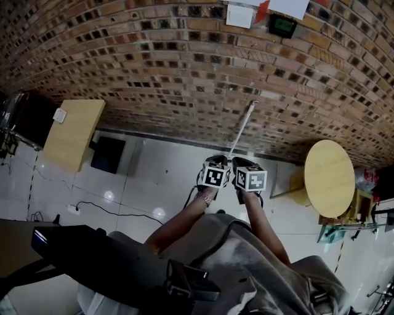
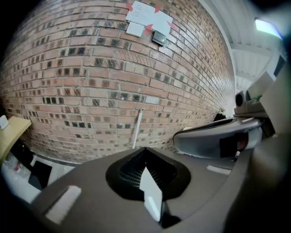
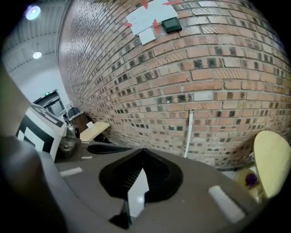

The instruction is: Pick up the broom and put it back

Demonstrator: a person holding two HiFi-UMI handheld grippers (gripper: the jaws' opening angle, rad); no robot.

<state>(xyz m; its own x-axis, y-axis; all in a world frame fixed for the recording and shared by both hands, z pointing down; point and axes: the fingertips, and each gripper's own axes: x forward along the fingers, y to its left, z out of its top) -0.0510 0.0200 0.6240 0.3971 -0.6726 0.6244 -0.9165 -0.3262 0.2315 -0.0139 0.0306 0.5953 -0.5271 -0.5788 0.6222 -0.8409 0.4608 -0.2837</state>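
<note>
The broom's white handle leans upright against the brick wall; its lower end is hidden behind my grippers in the head view. It also shows as a thin white stick at the wall in the left gripper view and the right gripper view, some way off. My left gripper and right gripper are held side by side, pointing at the wall below the handle. Each pair of jaws meets at a point, left gripper and right gripper, with nothing between them.
A rectangular wooden table stands at the left by the wall, with a black box beside it on the white tiled floor. A round wooden table stands at the right. A cable lies on the floor. Papers hang on the wall.
</note>
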